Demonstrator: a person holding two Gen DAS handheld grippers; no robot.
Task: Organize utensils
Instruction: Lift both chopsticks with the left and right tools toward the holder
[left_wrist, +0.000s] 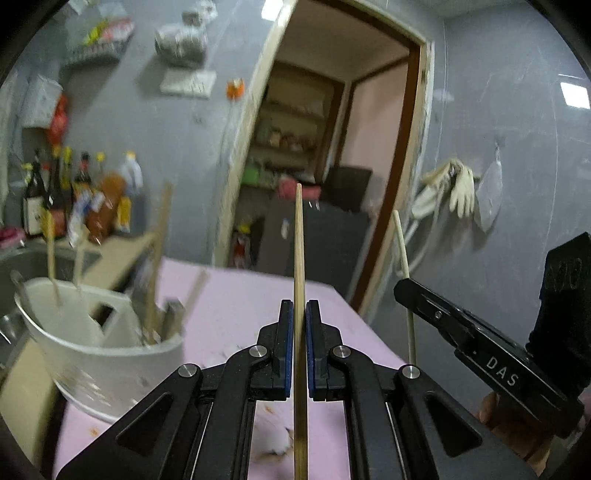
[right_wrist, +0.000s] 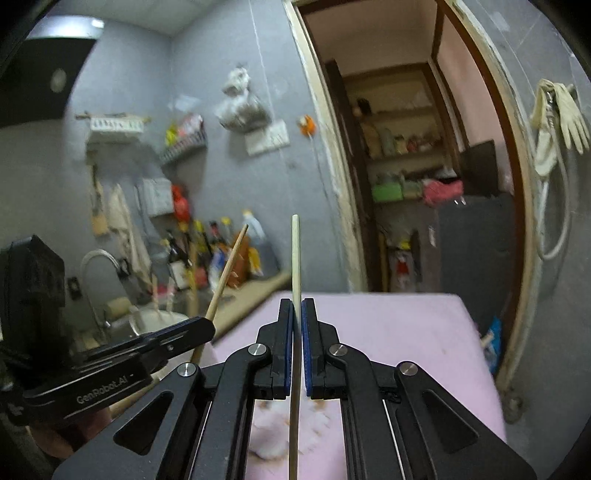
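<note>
Nearest to you, your left tool (left_wrist: 299, 306) was clamped on a tan wooden chopstick (left_wrist: 299, 258), its blue pads pinching the shaft near mid-length so the tapered tip stood upright toward the doorway (left_wrist: 332, 147). Your right tool (right_wrist: 298, 304) gripped a paler chopstick (right_wrist: 295, 258) the same way, also upright between narrow jaws (each stick ran down past the fingers and out of the bottom of its view). Holding both vertical, points up, looked suited to dropping them end-first into a container. The two tools hovered side by side above the pink-covered bench (left_wrist: 229, 295), each visible at the edge of the other's camera. Further off, to your left, the white utensil holder (left_wrist: 85, 332) sat at the bench's edge, several sticks and handles already standing in it; I judge it the likely destination. Beyond that stood the sauce bottles (left_wrist: 74, 195) against the grey wall, blurred.
</note>
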